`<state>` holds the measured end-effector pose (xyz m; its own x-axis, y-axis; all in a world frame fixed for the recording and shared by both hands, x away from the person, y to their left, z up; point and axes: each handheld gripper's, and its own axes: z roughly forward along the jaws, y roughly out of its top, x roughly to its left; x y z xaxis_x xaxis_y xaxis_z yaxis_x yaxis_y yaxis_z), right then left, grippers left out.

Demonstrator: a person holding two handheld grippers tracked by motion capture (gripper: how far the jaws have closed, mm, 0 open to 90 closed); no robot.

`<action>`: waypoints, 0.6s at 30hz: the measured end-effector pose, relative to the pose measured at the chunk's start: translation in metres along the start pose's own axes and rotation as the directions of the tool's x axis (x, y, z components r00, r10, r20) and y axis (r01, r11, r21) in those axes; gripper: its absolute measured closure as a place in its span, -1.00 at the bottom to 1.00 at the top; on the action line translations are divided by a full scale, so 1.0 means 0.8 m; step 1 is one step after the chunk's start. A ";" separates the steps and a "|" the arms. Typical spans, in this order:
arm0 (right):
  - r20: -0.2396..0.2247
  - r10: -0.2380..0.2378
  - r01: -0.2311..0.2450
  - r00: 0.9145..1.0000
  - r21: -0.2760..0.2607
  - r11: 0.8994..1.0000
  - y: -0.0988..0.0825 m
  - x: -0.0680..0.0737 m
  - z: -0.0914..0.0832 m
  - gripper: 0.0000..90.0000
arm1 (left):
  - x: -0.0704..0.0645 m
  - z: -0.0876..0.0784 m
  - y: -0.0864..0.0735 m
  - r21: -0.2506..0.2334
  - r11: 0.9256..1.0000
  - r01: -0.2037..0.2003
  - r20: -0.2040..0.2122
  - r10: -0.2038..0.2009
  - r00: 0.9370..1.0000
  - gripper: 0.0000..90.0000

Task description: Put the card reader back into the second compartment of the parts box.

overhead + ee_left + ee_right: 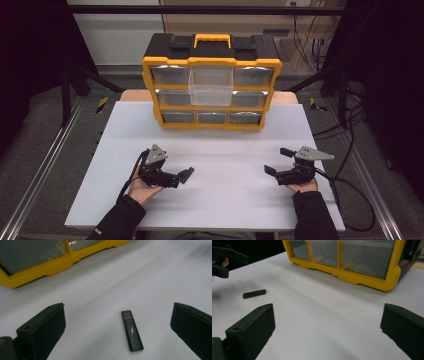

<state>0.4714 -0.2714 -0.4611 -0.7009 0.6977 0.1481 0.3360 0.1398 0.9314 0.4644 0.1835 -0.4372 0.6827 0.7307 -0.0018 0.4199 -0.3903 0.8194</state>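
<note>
A small black USB stick (132, 331) lies flat on the white board, between the spread jaws of my left gripper (117, 307), which is open and not touching it. From the right gripper view the stick (254, 293) sits far off to the left, under the left gripper (227, 257). My right gripper (329, 306) is open with only bare board between its jaws. In the high view the left gripper (179, 167) is at the near left and the right gripper (277, 161) at the near right, each held in a hand.
A yellow and black drawer organizer (211, 62) stands at the far middle of the white board (225, 200). Its top middle clear drawer (211, 85) is pulled out. Cables (350, 195) trail off the right side. Metal rails run along both sides.
</note>
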 end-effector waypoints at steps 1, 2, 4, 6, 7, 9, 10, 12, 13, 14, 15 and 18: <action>0.000 0.000 0.000 1.000 0.000 1.000 0.000 0.000 0.000 -1.00 | -0.001 0.001 0.000 0.008 1.000 -0.001 0.002 0.001 1.000 -1.00; 0.000 0.000 0.000 1.000 0.000 1.000 0.000 0.000 0.000 -1.00 | -0.001 0.003 -0.001 0.015 1.000 -0.002 0.003 0.002 1.000 -1.00; 0.000 0.000 0.000 1.000 0.001 1.000 0.000 0.000 0.000 -1.00 | -0.002 0.005 -0.002 0.028 1.000 -0.002 0.006 0.002 1.000 -1.00; -0.001 -0.001 0.001 1.000 -0.002 1.000 0.000 0.000 0.000 -1.00 | -0.003 0.008 -0.003 0.044 0.999 -0.004 0.008 0.003 1.000 -1.00; 0.000 -0.002 0.002 1.000 0.000 1.000 0.000 0.000 0.000 -1.00 | -0.004 0.009 -0.003 0.048 0.999 -0.003 0.008 0.003 1.000 -1.00; 0.000 -0.002 0.002 1.000 -0.001 1.000 0.000 0.000 -0.001 -1.00 | -0.005 0.012 -0.004 0.058 0.998 -0.003 0.011 0.002 1.000 -1.00; 0.000 -0.001 0.001 1.000 -0.002 1.000 0.000 0.000 -0.001 -1.00 | -0.006 0.013 -0.005 0.065 0.998 -0.003 0.014 0.002 1.000 -1.00; 0.000 -0.002 0.002 1.000 0.002 1.000 0.000 0.000 0.000 -1.00 | -0.006 0.015 -0.007 0.080 0.997 -0.008 0.010 0.007 1.000 -1.00; 0.000 -0.004 0.004 1.000 0.003 1.000 0.000 0.000 0.000 -1.00 | -0.006 0.016 -0.007 0.087 0.996 -0.010 0.008 0.009 1.000 -1.00; 0.001 -0.003 0.003 1.000 0.004 1.000 0.000 0.000 0.000 -1.00 | -0.007 0.018 -0.008 0.094 0.996 -0.008 0.008 0.007 1.000 -1.00; 0.001 -0.003 0.003 1.000 0.004 1.000 0.000 0.000 0.000 -1.00 | -0.007 0.018 -0.008 0.099 0.995 -0.008 0.009 0.007 1.000 -1.00; 0.001 -0.004 0.004 1.000 0.004 1.000 0.000 0.000 0.000 -1.00 | -0.008 0.020 -0.010 0.113 0.994 -0.005 0.007 0.004 1.000 -0.99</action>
<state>0.4713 -0.2714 -0.4612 -0.7015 0.6979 0.1440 0.3355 0.1452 0.9308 0.4664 0.1729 -0.4529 0.6887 0.7250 -0.0023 0.4813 -0.4549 0.7493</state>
